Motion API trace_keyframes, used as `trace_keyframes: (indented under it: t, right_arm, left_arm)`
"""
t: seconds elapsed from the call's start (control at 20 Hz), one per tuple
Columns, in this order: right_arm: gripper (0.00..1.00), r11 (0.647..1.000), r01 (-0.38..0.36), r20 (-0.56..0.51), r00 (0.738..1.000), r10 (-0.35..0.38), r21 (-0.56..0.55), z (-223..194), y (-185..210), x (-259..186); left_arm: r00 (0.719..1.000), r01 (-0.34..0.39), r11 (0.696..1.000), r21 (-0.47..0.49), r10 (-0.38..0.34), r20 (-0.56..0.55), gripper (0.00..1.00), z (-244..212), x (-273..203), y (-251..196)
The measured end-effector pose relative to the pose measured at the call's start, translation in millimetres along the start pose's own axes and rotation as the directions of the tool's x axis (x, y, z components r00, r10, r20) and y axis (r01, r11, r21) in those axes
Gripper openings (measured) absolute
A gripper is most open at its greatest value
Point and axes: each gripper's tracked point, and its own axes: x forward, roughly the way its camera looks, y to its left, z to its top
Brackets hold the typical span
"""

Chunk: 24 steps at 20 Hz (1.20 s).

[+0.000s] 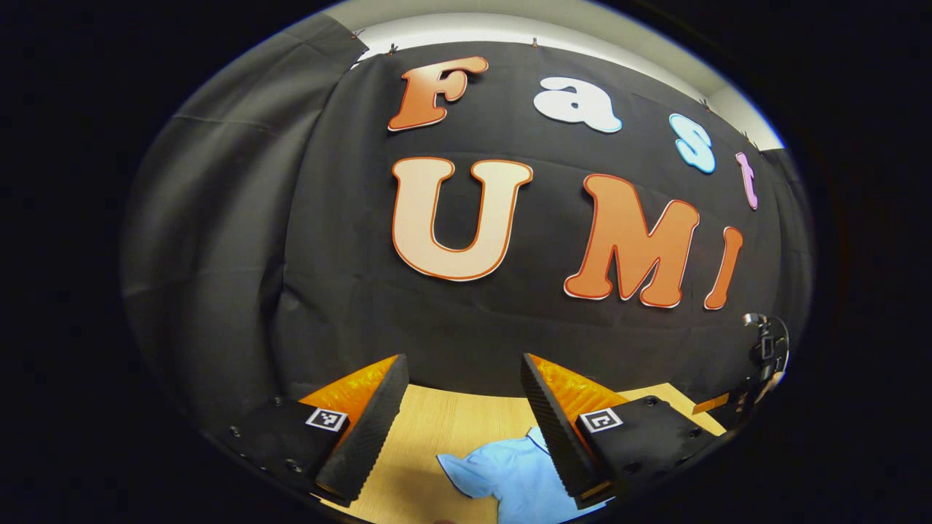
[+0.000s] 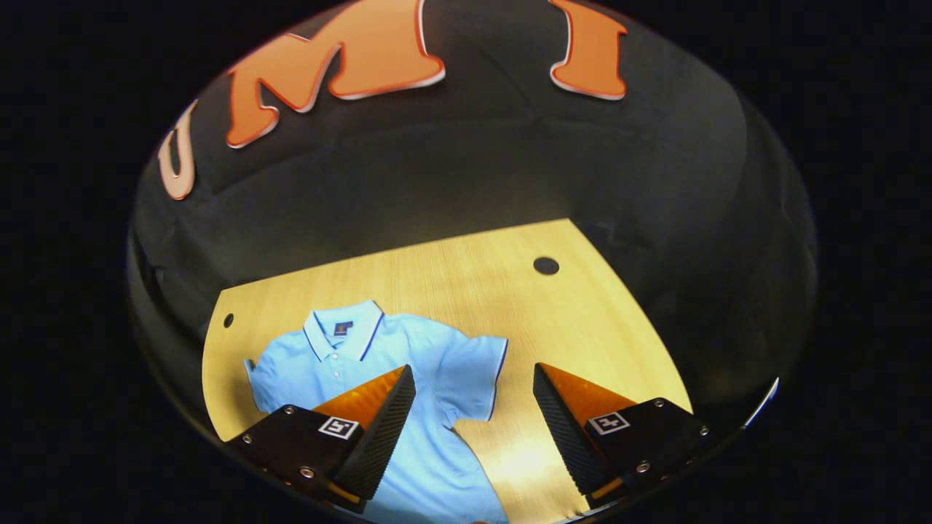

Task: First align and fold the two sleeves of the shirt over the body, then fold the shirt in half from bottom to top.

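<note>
My right gripper [image 2: 473, 407] hangs with its fingers spread and empty above the light blue shirt [image 2: 429, 371], and my left gripper [image 1: 462, 415] is likewise spread and holding nothing. The shirt lies flat, face up, on the wooden bench [image 2: 582, 313], collar [image 2: 342, 329] toward the far wall. Both sleeves look unfolded, so I judge nothing is done: sleeve folds and bottom-to-top fold remain.

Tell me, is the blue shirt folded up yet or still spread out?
Spread out. The shirt lies flat on the table, collar at the top, with its sleeve sticking out sideways, not folded over the body.
</note>
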Motion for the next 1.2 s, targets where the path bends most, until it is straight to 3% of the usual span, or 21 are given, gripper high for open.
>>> trace_keyframes:
  t: [0.2, 0.5, 0.9, 1.15, 1.2]
  right_arm:
    - [0.99, 0.997, 0.043, -0.208, 0.978, -0.029, 0.063, -25, -7, 66]
    - [0.99, 0.987, 0.158, -0.395, 0.909, -0.135, 0.026, -67, -32, 129]
    - [1.00, 0.983, 0.182, -0.458, 0.877, -0.147, 0.032, -85, -38, 152]
    - [0.98, 0.986, 0.155, -0.466, 0.879, -0.106, 0.068, -84, -36, 154]
    - [0.94, 0.984, 0.160, -0.461, 0.881, -0.107, 0.077, -84, -38, 154]
  left_arm:
    - [1.000, -0.020, 1.000, 0.001, 0.020, -0.020, 1.00, -9, 7, 12]
    - [0.997, -0.051, 0.998, 0.020, 0.053, -0.063, 1.00, -28, 13, 25]
    - [0.990, -0.093, 0.996, 0.014, 0.094, -0.109, 1.00, -47, 14, 41]
    - [0.988, -0.104, 0.995, 0.003, 0.103, -0.116, 1.00, -51, 13, 41]
    - [0.988, -0.104, 0.995, -0.001, 0.103, -0.117, 1.00, -51, 14, 40]
